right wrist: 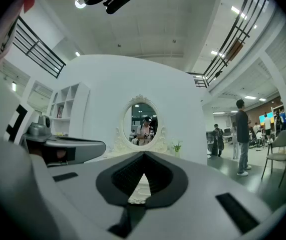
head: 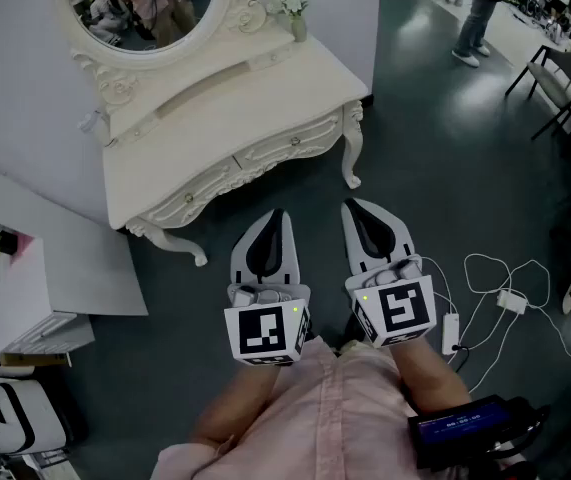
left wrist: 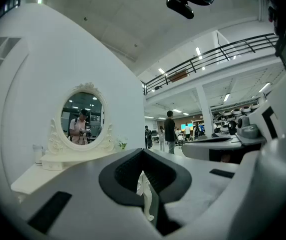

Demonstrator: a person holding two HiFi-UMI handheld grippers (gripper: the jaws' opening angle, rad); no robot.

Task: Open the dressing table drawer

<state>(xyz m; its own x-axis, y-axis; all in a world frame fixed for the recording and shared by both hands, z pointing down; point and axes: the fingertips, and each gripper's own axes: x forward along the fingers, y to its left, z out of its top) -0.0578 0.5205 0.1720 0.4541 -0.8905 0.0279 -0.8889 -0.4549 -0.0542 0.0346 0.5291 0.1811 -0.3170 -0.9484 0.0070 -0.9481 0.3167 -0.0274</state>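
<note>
You are holding both tools level and side by side over the dark grey floor (head: 445, 148), well short of the cream-white carved dressing table (head: 245, 98) that stands against the pale wall ahead of you. Your left gripper (head: 277, 213) has its jaws brought together at the tips with nothing clamped; in the left gripper view (left wrist: 143, 151) only one curved table leg shows through the gap behind the dark pads. Your right gripper (head: 350, 206) is likewise closed tip to tip and empty, as its own view (right wrist: 144, 155) confirms. The ornate drawer front with small knobs (head: 287, 146) sits flush in the table's apron, below the tabletop and above the curved legs, apart from both grippers. An oval mirror in a scrolled white frame (head: 145, 8) rises from the back of the table, and a small vase of pale flowers (head: 293, 8) stands on the top beside it. White cables (head: 505, 303) lie looped on the floor to your right.
</note>
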